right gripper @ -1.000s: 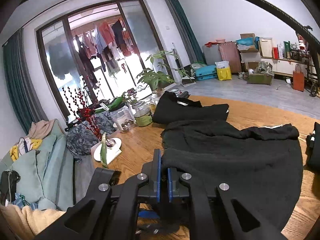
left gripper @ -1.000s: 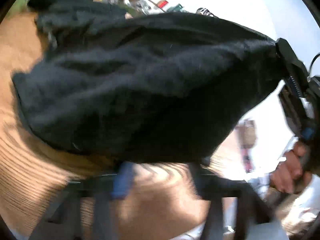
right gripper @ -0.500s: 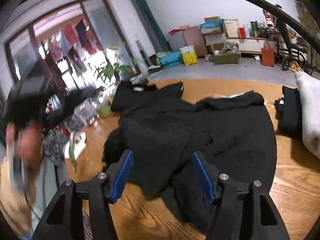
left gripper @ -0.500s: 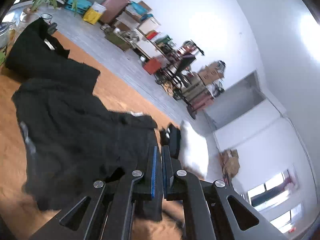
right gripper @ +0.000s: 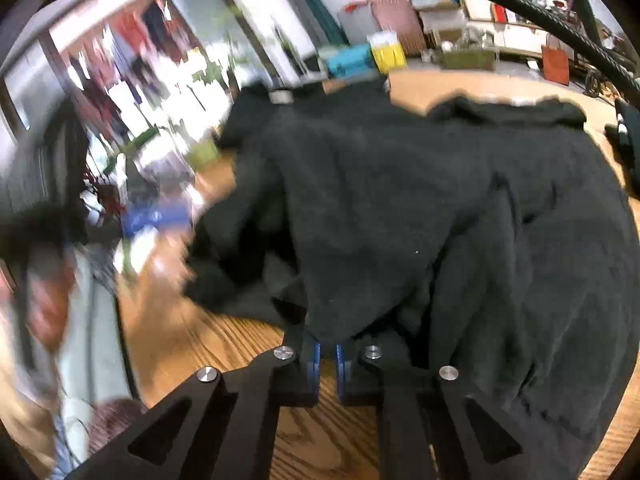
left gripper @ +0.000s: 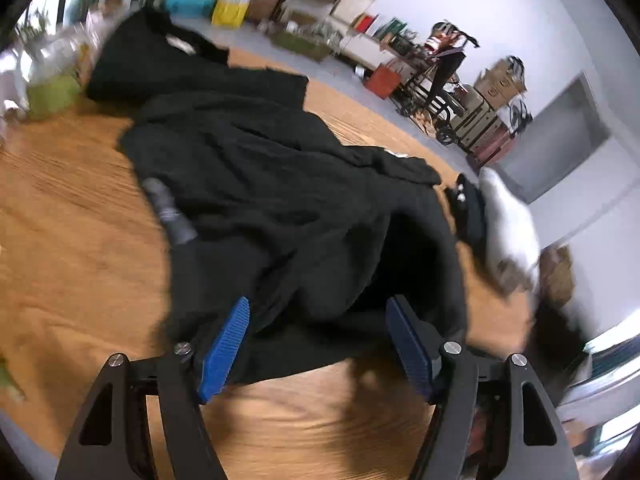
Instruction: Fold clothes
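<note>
Left gripper [left gripper: 316, 334]: spread wide, blue ribbed pads [left gripper: 224, 346] far apart, nothing clamped between them; poised low over the near hem of the black garment [left gripper: 280, 200], the left pad lying against or just above the cloth edge, the right pad over a dark fold, contact too blurred to judge. Right gripper [right gripper: 328, 362]: drawn nearly together, blue fingertips [right gripper: 313, 360] separated by only a thin slit, pinching a bunched corner of the black garment [right gripper: 440, 220] that drops down between them. Black garment: sprawled across the wooden table [left gripper: 72, 240], filling most of its middle, fleecy and matte, heavily rumpled, with thick ridges running away from the grippers and one side rolled over onto itself in a deep fold near the left gripper. A grey cuff or lining [left gripper: 170, 212] showing at its left edge, lying on the wood. Far end of the cloth reaching toward a second dark garment [left gripper: 152, 64] bunched at the table's far side, touching or overlapping it. Off to the right, near the table edge, a small folded black item [left gripper: 470, 212] just beside a white cloth [left gripper: 508, 224]. In the right wrist view, a blurred hand [right gripper: 46, 300] at far left.
</note>
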Motion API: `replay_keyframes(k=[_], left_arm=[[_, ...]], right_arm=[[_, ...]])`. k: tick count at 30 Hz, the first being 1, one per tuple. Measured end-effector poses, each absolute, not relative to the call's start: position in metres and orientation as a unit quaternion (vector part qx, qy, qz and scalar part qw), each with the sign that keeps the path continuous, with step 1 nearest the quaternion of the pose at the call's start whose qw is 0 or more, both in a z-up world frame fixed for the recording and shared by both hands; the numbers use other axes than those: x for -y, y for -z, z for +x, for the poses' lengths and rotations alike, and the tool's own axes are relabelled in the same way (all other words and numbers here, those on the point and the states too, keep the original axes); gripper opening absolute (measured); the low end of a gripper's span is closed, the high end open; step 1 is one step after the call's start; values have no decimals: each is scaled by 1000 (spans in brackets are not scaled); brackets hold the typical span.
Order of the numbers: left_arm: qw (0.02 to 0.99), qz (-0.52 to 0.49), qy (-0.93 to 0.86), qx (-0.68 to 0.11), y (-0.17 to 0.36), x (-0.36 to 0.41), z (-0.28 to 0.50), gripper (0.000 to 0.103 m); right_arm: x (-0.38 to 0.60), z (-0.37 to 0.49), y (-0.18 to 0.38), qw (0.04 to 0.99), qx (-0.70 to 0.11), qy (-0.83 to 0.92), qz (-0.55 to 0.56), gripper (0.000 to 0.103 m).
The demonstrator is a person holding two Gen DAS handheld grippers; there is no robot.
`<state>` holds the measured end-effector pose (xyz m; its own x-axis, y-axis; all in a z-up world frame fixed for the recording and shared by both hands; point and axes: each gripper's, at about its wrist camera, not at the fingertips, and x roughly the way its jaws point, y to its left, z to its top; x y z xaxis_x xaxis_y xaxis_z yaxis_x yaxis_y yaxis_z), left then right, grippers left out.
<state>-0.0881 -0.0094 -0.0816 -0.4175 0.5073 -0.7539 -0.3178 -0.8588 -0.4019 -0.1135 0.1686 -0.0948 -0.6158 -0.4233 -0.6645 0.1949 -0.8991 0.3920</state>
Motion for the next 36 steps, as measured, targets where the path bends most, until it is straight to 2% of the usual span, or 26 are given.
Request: replay_keyframes(k=[4, 8, 16, 20, 22, 24, 26, 27, 28, 30, 32, 33, 36], left_arm=[[228, -436, -870, -25, 85, 5, -57, 72], [274, -428, -859, -59, 92, -22, -42, 72], [346, -425, -836, -23, 92, -81, -38, 72], [385, -419, -822, 33, 78, -83, -39, 72], [393, -415, -818, 65, 66, -75, -48, 72], [365, -411, -832, 82, 58, -65, -61, 72], [317, -406, -852, 91, 50, -53, -76, 72], [287, -411, -861, 84, 50, -46, -84, 72], [260, -415, -868, 79, 51, -40, -91, 72], [238, -425, -870, 74, 57, -27, -103, 72], [226, -430, -871, 66, 63, -21, -109, 72], [219, -432, -873, 55, 66, -22, -113, 72], [213, -423, -881, 3, 73, -36, -119, 72]], right_arm=[[-176, -107, 38, 179, 113, 917, 337, 6], [-183, -100, -18, 183, 83, 942, 269, 6], [-166, -85, -65, 208, 60, 948, 233, 6], [-163, -76, -80, 224, 55, 949, 213, 6], [-168, -88, -85, 206, 57, 955, 205, 6], [-184, -117, -84, 142, 63, 966, 206, 6], [-210, -153, -71, 70, 83, 964, 244, 27], [-226, -172, -60, 31, 98, 957, 273, 44], [-240, -186, -50, 4, 109, 948, 298, 42], [-260, -181, -26, 6, 118, 935, 334, 42], [-268, -166, -2, 5, 96, 927, 363, 47], [-269, -155, 10, 4, 77, 924, 375, 55], [-258, -123, 53, 44, 42, 898, 436, 58]])
